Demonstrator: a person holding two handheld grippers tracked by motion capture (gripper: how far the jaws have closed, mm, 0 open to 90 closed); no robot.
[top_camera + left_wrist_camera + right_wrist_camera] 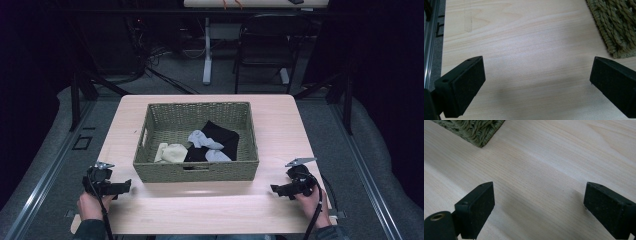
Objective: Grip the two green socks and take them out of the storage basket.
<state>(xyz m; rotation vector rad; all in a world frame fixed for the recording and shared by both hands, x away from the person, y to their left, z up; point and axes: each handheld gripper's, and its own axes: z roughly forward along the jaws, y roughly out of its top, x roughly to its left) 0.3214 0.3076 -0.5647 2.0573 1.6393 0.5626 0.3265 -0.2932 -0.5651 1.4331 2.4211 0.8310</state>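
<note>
On the light wooden table (280, 125) sits a rectangular olive-green woven basket (196, 171), centred toward the far half. Inside it, right half: a black cloth (222, 136) with two light grey socks (202, 139) on top; a cream sock (173, 153) lies near the front left. Left gripper (126, 186) is held at the near left edge, jaws spread wide over bare wood, nothing between them (basket corner (619, 27) just ahead). Right gripper (276, 189) at the near right edge, jaws also wide apart, empty, basket corner (474, 130) beyond.
</note>
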